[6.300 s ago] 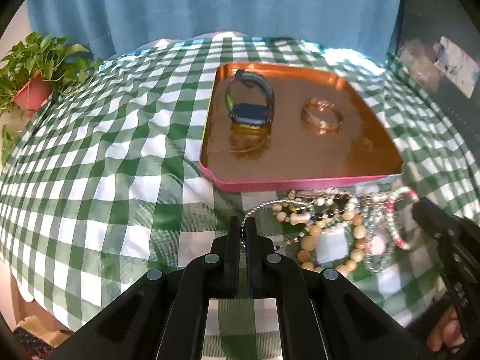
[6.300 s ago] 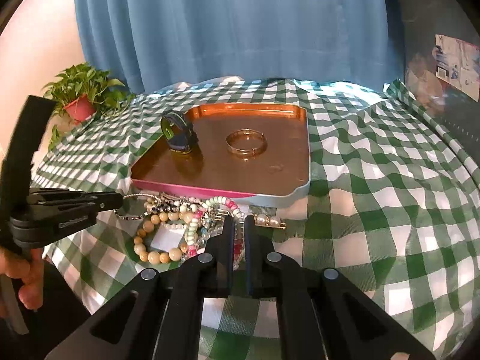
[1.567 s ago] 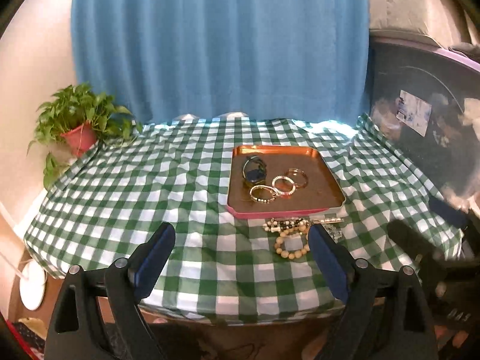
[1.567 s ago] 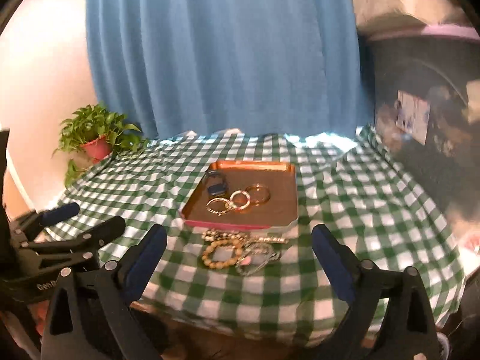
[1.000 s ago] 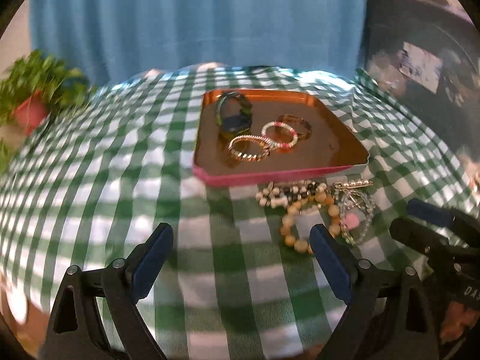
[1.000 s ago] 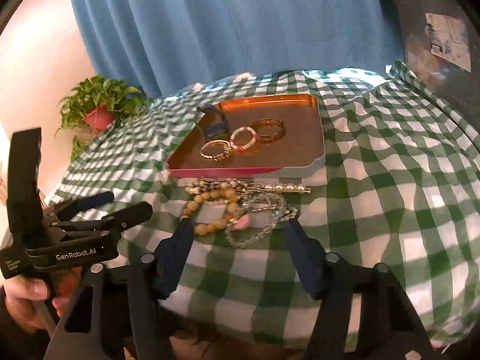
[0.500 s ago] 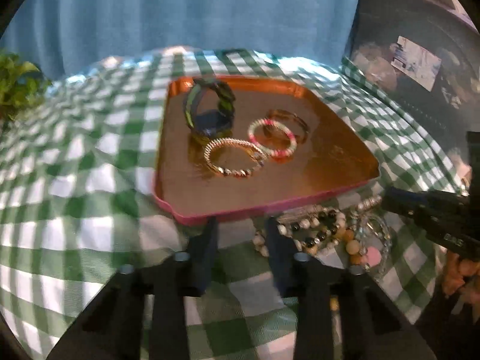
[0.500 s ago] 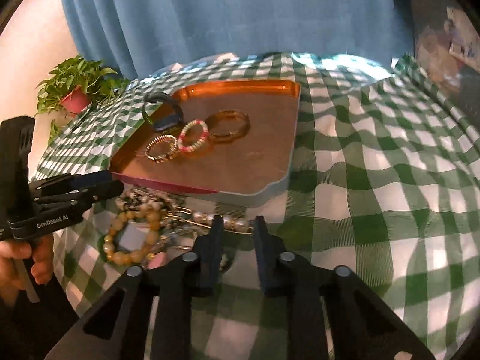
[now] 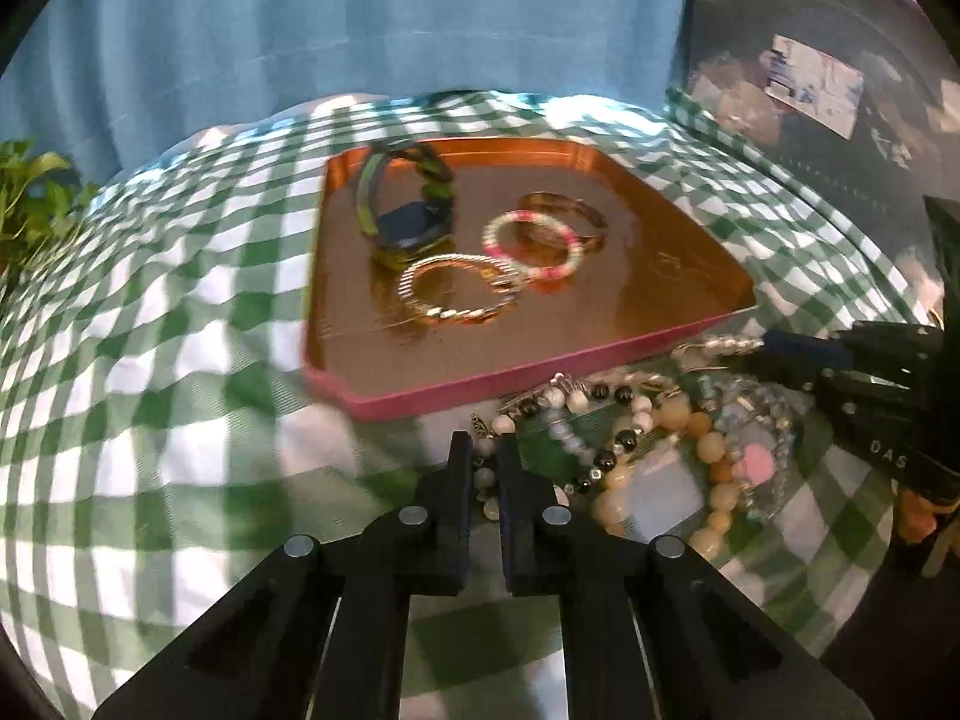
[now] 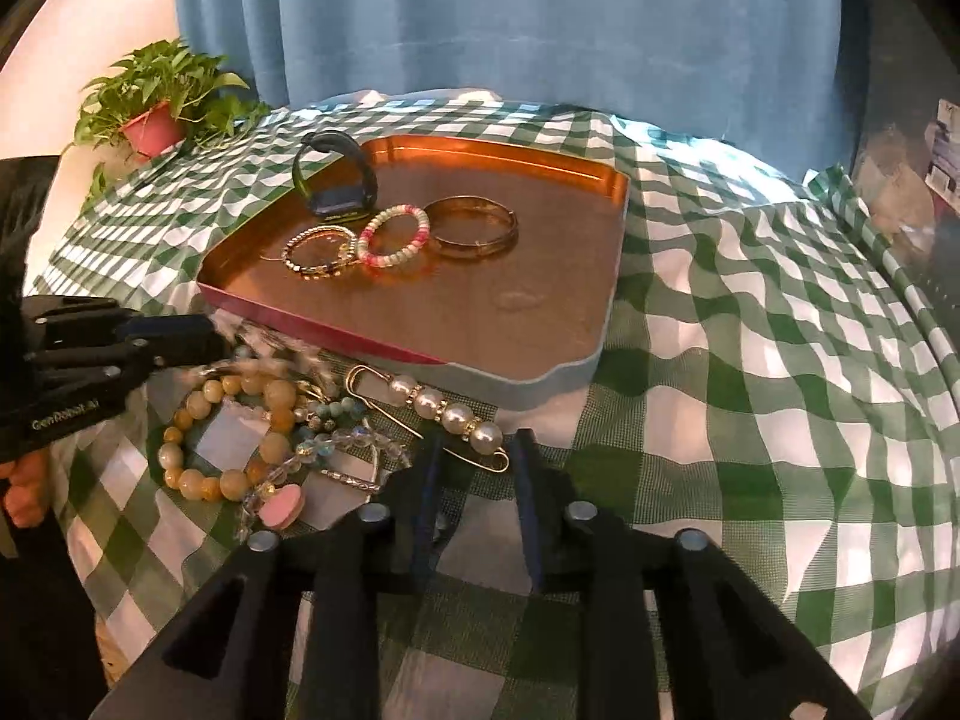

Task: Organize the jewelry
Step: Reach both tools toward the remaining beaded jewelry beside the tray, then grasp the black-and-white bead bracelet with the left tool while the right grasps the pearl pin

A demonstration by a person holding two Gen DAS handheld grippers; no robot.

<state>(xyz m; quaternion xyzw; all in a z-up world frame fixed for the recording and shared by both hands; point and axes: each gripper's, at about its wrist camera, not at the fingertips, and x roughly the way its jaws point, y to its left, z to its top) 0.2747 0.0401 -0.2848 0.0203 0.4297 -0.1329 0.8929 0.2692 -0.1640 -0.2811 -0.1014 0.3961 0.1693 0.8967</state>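
Observation:
A copper tray (image 9: 480, 387) (image 10: 540, 384) on the checked cloth holds a watch (image 9: 408, 210) (image 10: 336, 180), a pink-and-white bead bracelet (image 9: 558, 267) (image 10: 420, 228), a gold bangle (image 10: 474, 252) and a gold bead bracelet (image 9: 450, 312). In front of it lies a heap with a yellow bead bracelet (image 9: 708, 450) (image 10: 180, 480) and a pearl pin (image 10: 444, 414). My left gripper (image 9: 485, 444) is shut on a black-and-white bead strand (image 9: 600, 456) at the heap's left edge. My right gripper (image 10: 474, 444) is closing, the pin's end pearl between its jaws with a gap on each side.
A potted plant (image 10: 156, 120) stands at the cloth's far left corner, with a blue curtain (image 10: 510, 18) behind the table. The cloth drops off at the near edge. A pink heart charm (image 10: 279, 507) lies in the heap. A person's fingers (image 10: 24, 486) hold the left gripper.
Both grippers have come down and forward to the heap. Their jaws went from wide apart to narrow; the left ones have shut on the bead strand.

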